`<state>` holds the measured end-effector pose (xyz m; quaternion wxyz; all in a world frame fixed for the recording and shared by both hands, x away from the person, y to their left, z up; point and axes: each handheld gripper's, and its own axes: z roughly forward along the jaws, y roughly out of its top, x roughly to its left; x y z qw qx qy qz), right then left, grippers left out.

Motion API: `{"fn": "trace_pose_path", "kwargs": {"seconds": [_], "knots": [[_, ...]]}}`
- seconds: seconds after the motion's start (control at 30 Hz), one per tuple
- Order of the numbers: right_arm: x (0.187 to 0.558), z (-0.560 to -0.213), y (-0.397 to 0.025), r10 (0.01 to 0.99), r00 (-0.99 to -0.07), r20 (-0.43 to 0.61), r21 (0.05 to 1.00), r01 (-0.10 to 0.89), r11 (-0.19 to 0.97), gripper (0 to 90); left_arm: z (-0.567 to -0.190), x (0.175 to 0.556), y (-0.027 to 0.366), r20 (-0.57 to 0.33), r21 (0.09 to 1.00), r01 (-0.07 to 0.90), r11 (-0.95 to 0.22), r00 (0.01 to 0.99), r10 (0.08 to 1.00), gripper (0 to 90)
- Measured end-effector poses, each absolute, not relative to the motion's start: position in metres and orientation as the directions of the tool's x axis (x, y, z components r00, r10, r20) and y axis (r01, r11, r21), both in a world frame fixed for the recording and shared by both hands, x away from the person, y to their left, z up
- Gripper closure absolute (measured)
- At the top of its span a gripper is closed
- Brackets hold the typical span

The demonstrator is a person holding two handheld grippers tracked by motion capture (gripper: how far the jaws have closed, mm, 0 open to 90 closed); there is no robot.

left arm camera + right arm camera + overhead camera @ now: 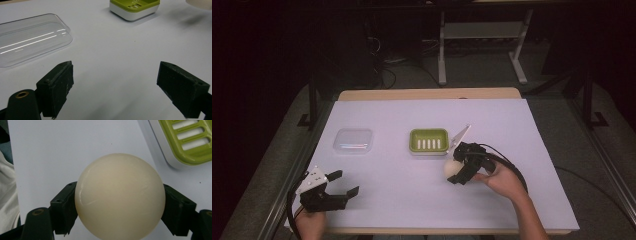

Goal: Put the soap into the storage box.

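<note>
A cream-white rounded soap bar [120, 195] is clamped between the two black jaws of my right gripper [120, 212]. In the high view that soap [453, 168] hangs just right of and below the green slotted soap dish [428, 140], with my right gripper [460, 169] shut on it. The dish's green corner [186, 141] lies at the upper right of the right gripper view. My left gripper [344, 183] rests open near the table's front left corner, nothing between its jaws [115, 87]. A clear plastic lid [353, 140] lies left of the dish, and shows ahead of the left jaws [30, 40].
White paper [422, 200] covers the wooden table. Dark floor, cables and a grey desk frame [482, 45] lie beyond the far edge. A person's hands hold both grippers from the near side.
</note>
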<state>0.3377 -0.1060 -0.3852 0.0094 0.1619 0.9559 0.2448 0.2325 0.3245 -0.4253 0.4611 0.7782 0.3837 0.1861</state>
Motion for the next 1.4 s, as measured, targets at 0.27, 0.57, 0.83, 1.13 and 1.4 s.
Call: {"fn": "trace_pose_path", "kwargs": {"seconds": [0.27, 0.57, 0.83, 1.13, 1.4], "knots": [[0.347, -0.375, -0.103, 0.312, -0.948, 0.06, 0.491, 0.3, 0.818, 23.3, -0.425, 0.232, 0.324, -0.068, 0.861, 0.427, -0.276, 0.634, 0.77, 13.0], [0.355, -0.366, -0.094, 0.307, -0.949, 0.069, 0.506, 0.298, 0.809, 23.3, -0.425, 0.232, 0.324, -0.069, 0.861, 0.428, -0.275, 0.634, 0.771, 13.0], [0.363, -0.357, -0.083, 0.288, -0.956, 0.053, 0.51, 0.274, 0.815, 23.3, -0.425, 0.232, 0.325, -0.069, 0.862, 0.426, -0.273, 0.634, 0.771, 13.0], [0.371, -0.35, -0.074, 0.278, -0.959, 0.049, 0.517, 0.262, 0.815, 23.3, -0.425, 0.232, 0.325, -0.07, 0.862, 0.427, -0.273, 0.634, 0.77, 13.0], [0.381, -0.343, -0.065, 0.274, -0.961, 0.048, 0.507, 0.259, 0.822, 23.3, -0.425, 0.232, 0.324, -0.071, 0.861, 0.428, -0.274, 0.636, 0.769, 13.0]]}}
